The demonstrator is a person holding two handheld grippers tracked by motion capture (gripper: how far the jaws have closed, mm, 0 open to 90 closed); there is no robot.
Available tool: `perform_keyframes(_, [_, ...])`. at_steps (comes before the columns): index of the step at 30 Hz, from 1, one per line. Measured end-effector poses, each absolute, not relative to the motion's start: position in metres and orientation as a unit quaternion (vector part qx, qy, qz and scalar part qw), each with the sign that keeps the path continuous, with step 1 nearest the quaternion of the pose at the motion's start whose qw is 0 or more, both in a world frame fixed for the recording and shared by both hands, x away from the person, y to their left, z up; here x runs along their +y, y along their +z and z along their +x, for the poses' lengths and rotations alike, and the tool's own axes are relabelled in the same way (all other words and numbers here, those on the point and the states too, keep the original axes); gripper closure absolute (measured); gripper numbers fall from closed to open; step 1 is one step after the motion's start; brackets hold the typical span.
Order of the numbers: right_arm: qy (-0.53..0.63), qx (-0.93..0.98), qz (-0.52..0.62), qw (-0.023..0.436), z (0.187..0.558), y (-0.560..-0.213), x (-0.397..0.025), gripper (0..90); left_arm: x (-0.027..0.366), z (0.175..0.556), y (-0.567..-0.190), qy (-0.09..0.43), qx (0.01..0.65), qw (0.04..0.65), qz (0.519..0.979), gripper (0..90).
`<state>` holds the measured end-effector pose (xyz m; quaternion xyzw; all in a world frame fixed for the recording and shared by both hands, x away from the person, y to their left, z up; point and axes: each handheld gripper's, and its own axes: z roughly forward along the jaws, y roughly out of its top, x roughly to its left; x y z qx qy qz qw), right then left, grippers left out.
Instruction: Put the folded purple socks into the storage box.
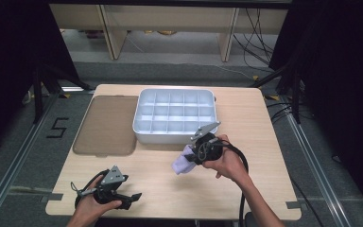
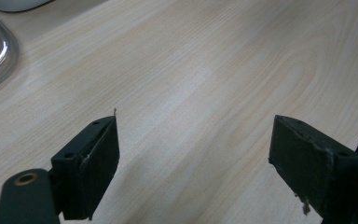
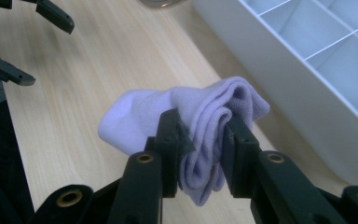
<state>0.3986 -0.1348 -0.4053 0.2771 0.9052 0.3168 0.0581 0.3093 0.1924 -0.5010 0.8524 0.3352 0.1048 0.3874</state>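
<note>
Just in front of the white divided tray [image 1: 175, 116], the right claw [image 3: 200, 154] is clamped on a folded lilac sock [image 3: 200, 112], holding it above the wooden tabletop [image 1: 170, 184]. Near the front left corner, the left claw [image 2: 193, 154] rests with its jaws wide apart, gripping nothing, close to a brownish translucent lid [image 1: 106, 125].

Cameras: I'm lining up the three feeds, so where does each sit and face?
High view: above the person's side, facing forward-down on the table, both hands, compartment box.
Left gripper view: on the left claw, open over bare wood.
Right gripper view: on the right claw, gripping the lilac sock.
Shared: sock and box in high and right views.
</note>
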Motion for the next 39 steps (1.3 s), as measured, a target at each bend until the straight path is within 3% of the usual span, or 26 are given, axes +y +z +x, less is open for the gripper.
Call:
perform_keyframes(16, [0.321,0.898,0.29,0.082,0.418,-0.37,-0.148,71.6,0.192,0.309,-0.501,0.103,0.332,0.383,0.856,16.1])
perform_keyframes(39, [0.307,0.883,0.335,0.114,0.455,-0.346,-0.166,71.6,0.191,0.309,-0.502,0.101,0.333,0.382,0.856,16.5])
